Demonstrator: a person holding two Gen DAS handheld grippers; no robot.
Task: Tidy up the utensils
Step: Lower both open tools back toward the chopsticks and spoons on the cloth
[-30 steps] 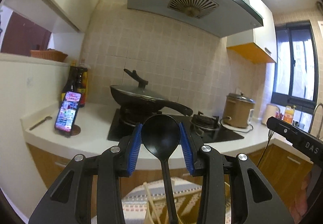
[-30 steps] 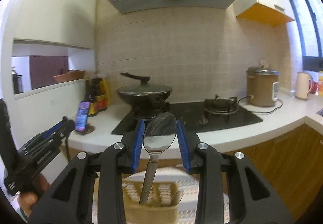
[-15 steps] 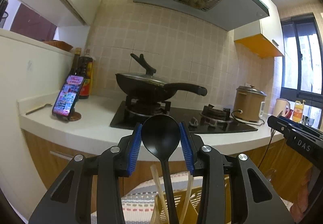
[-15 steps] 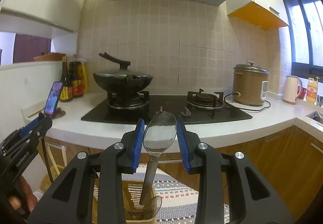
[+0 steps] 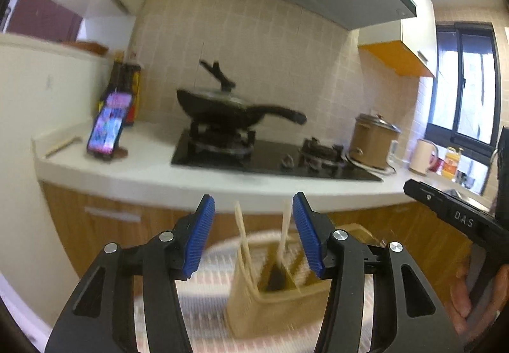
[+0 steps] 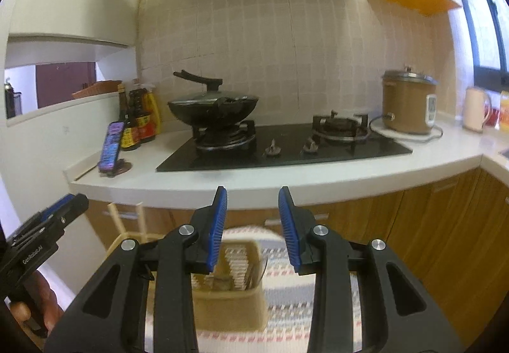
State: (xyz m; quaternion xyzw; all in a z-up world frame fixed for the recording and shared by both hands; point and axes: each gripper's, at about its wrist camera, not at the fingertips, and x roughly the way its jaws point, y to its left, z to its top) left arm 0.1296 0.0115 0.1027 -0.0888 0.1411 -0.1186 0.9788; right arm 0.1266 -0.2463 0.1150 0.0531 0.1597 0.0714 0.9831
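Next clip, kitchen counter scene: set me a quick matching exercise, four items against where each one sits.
Things:
1. wok
2. phone
3. rice cooker
4. utensil holder

Places:
A. propped on the counter in front of the sauce bottles
B. below the right gripper, on the striped rug
C. on the hob's left burner
D. on the counter, right of the hob

Pairs: 1-C, 2-A, 3-D, 4-B
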